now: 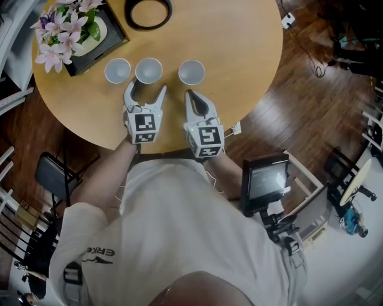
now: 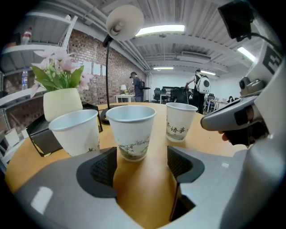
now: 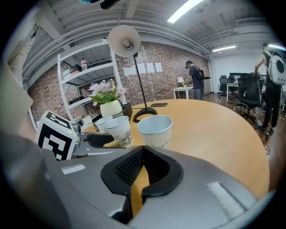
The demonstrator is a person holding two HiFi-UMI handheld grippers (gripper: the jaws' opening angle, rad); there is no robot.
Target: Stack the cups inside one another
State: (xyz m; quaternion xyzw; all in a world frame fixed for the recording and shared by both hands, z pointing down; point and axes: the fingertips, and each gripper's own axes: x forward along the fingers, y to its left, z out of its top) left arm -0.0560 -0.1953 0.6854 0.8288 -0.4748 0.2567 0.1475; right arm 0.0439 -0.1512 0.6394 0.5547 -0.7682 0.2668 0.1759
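Note:
Three white paper cups stand upright in a row on the round wooden table [image 1: 239,54]: a left cup [image 1: 117,70], a middle cup [image 1: 148,70] and a right cup [image 1: 191,72]. My left gripper [image 1: 145,90] is open, its jaws spread just short of the middle cup [image 2: 131,130], nothing between them. The left cup [image 2: 77,131] and right cup [image 2: 180,120] flank it. My right gripper [image 1: 189,93] is shut and empty, its tips just below the right cup [image 3: 155,129]. In the right gripper view the middle cup [image 3: 119,130] stands to the left.
A black box with a flower pot [image 1: 75,33] sits at the table's back left, beside the black round lamp base [image 1: 148,12]. The table's near edge runs just under both grippers. A black chair [image 1: 52,174] and a stand with a screen [image 1: 264,179] stand on the floor.

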